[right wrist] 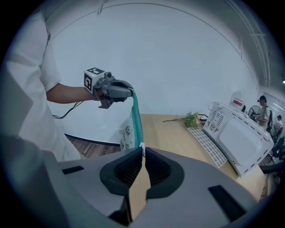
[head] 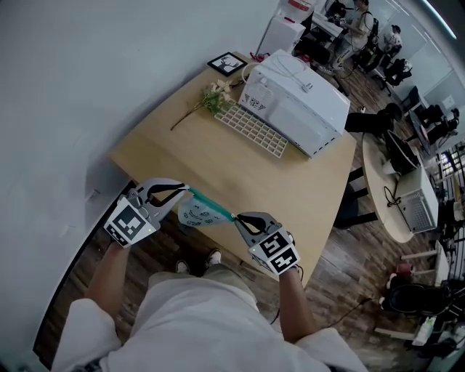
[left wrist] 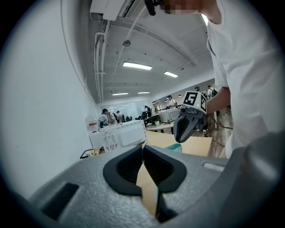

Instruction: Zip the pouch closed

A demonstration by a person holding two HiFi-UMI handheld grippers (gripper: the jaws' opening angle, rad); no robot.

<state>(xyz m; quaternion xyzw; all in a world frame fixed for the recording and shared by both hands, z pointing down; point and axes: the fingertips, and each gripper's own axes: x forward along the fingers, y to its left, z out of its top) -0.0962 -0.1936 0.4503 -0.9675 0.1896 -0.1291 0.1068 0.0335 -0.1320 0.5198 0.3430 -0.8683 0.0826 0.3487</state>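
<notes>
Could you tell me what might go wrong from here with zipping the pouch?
The pouch hangs midair by the table edge, held only at its teal zipper's ends; if the left claw slips, it may drop to the floor. The right claw pinches a small white tab, which could pull free.

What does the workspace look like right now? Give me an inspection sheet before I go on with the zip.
Surface: wooden table, near half bare.
Job's things: pouch held in the air at the table's near edge, its teal zip stretched between the grippers.
Clutter: white appliance, grille, flower sprig and frame, all at the far end.
Grippers: left gripper shut on the pouch's end; right gripper shut on a small white tab at the zip, likely the pull.
Cables: white cable on the appliance; black cable under the left arm.
Surroundings: white wall at left; office with people beyond.
</notes>
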